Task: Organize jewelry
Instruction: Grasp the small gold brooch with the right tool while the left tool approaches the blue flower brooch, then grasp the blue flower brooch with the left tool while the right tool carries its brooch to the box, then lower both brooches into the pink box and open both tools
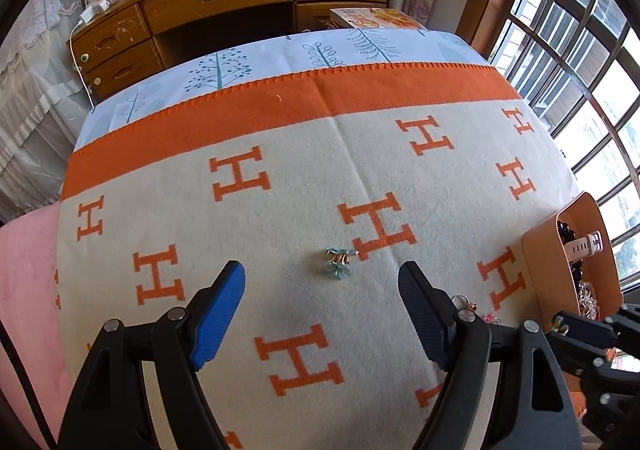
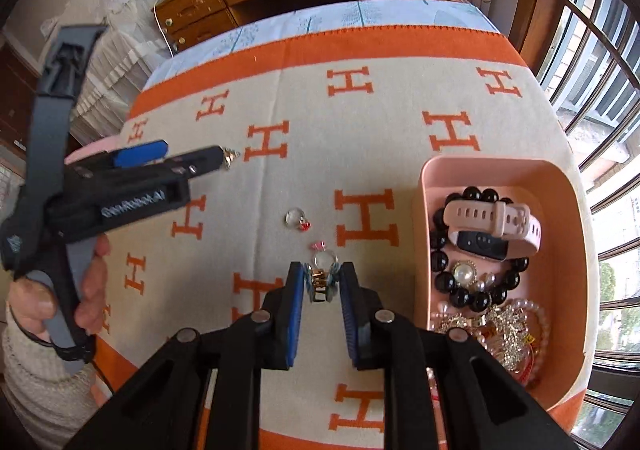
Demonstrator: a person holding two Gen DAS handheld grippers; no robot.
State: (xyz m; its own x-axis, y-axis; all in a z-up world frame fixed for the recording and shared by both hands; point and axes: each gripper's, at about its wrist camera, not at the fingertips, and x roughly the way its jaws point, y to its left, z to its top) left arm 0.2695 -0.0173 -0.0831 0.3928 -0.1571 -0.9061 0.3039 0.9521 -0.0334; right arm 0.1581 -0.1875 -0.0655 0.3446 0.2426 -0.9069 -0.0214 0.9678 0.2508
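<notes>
A small light-blue and gold hair clip lies on the cream and orange H-pattern blanket, just ahead of my open, empty left gripper. In the right wrist view my right gripper is shut on a similar blue and gold clip, held just above the blanket. A ring with a red charm and a ring with a pink charm lie ahead of it. The pink tray on the right holds a pink watch, a black bead bracelet and pearl and gold jewelry. The left gripper shows at left.
The blanket covers a table with a tree-print cloth at its far end. A wooden desk with drawers stands beyond. Barred windows run along the right. A pink cushion lies at the left edge.
</notes>
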